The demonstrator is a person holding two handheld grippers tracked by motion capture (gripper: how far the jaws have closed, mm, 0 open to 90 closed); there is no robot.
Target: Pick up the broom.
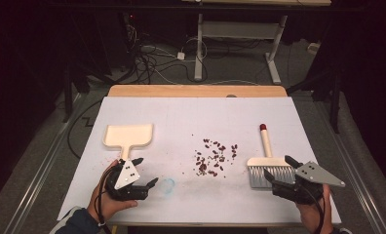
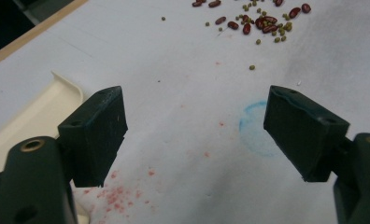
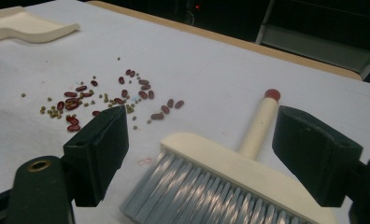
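Note:
A cream dustpan (image 1: 128, 136) lies flat at the left of the white table cover, its handle pointing toward my left gripper (image 1: 146, 171). That gripper is open just right of the handle end, nothing between its jaws (image 2: 197, 116); the dustpan's edge (image 2: 29, 121) shows beside its left jaw. Red beans and small green ones (image 1: 214, 157) are scattered mid-table. A cream brush (image 1: 267, 163) with grey bristles and a red-tipped handle lies to their right. My right gripper (image 1: 279, 168) is open at the bristle end. The brush head (image 3: 230, 172) lies ahead between the wide jaws (image 3: 202, 123), untouched.
A faint blue ring (image 2: 255, 128) and red speckles mark the cover near the left gripper. The wooden table edge (image 1: 196, 90) runs along the far side. Beyond it are cables on the floor (image 1: 152, 61) and a white desk frame (image 1: 240, 36).

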